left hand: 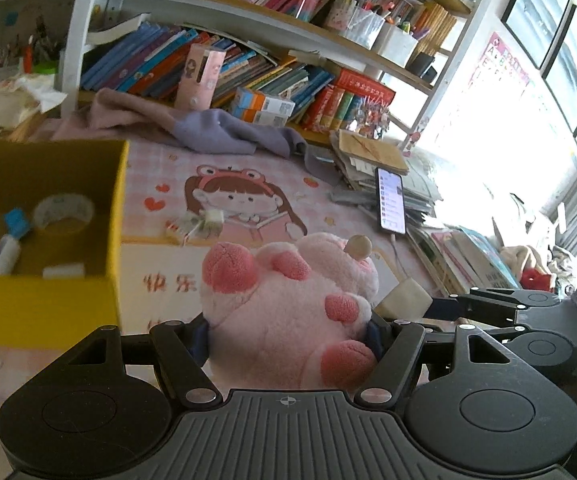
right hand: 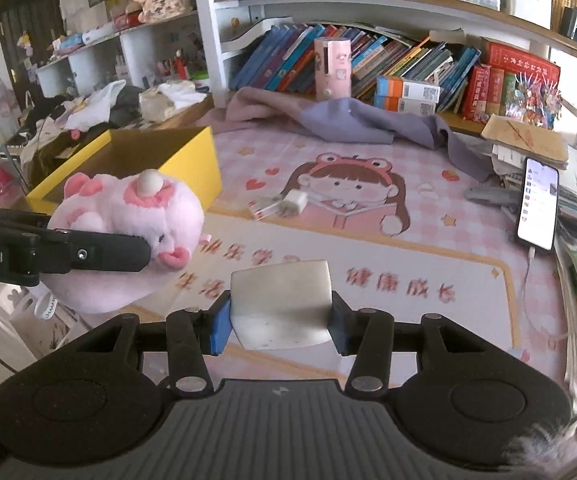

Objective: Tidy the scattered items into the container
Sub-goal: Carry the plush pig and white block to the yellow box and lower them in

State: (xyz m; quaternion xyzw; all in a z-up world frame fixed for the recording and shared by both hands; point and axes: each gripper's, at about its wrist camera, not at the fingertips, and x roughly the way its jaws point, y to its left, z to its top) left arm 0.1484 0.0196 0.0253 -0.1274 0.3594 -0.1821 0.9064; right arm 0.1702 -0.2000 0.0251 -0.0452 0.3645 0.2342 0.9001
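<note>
Desk mat (right hand: 428, 320): pink, cluttered.
Left gripper (left hand: 288, 336): squeezing soft, light plush pig (left hand: 288, 300) mid-body.
Right gripper (right hand: 280, 320): clamping stiff white block (right hand: 280, 304) sidewise.
Yellow box (left hand: 116, 220): near.

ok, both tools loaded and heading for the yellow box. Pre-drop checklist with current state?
1. Left tool gripping the pink plush toy: ok, fingers pressed into both sides.
2. Right tool gripping the white block: ok, pads flat on both sides.
3. Yellow box open on top: ok.
4. Room in the box: ok, tape roll, glue stick and a small white piece lie on the floor, space left.
5. Plush over the box opening: not ok, it is beside the box.
6. Items left on the mat: not ok, charger plug and its coiled cable remain.
</note>
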